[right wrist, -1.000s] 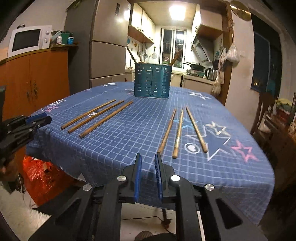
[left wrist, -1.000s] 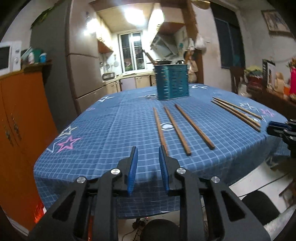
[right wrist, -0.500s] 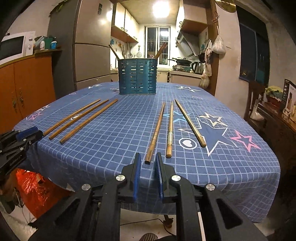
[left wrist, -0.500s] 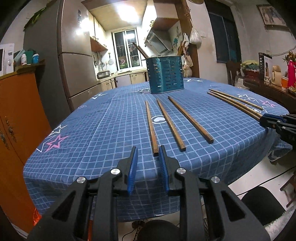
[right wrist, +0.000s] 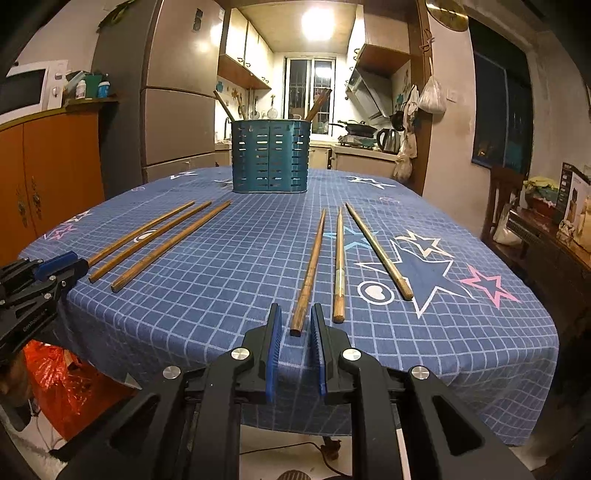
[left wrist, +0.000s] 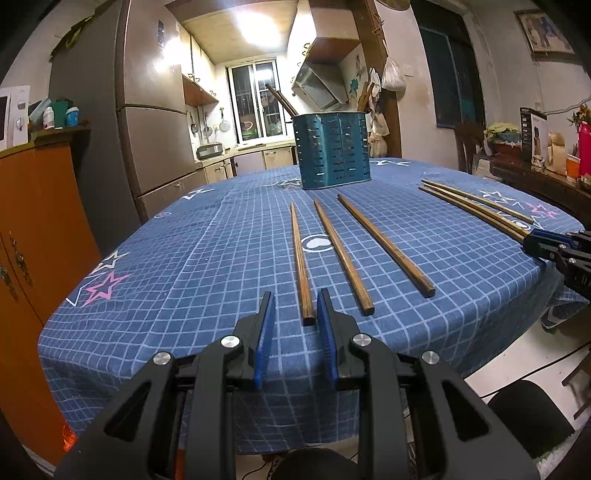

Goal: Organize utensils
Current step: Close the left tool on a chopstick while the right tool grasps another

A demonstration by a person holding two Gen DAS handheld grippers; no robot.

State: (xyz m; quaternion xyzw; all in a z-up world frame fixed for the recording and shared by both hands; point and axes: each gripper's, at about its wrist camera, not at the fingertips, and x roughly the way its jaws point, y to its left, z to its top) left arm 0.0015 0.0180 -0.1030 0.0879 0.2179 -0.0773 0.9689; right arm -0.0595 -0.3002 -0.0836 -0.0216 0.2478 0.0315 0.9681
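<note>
left wrist view, left hand-held gripper point(left wrist: 294, 308) open, near chopstick point(left wrist: 301, 264) end

Six brown wooden chopsticks lie flat on the counter in two groups: three chopsticks point(left wrist: 334, 254) toward its left side and three more point(right wrist: 338, 258) toward its right. A perforated teal utensil holder point(right wrist: 269, 155) stands upright near the far edge, with a few sticks inside.

Dim warm room, glaring ceiling light point(right wrist: 317, 23), fisheye-bent dark corners, sharp focus
</note>
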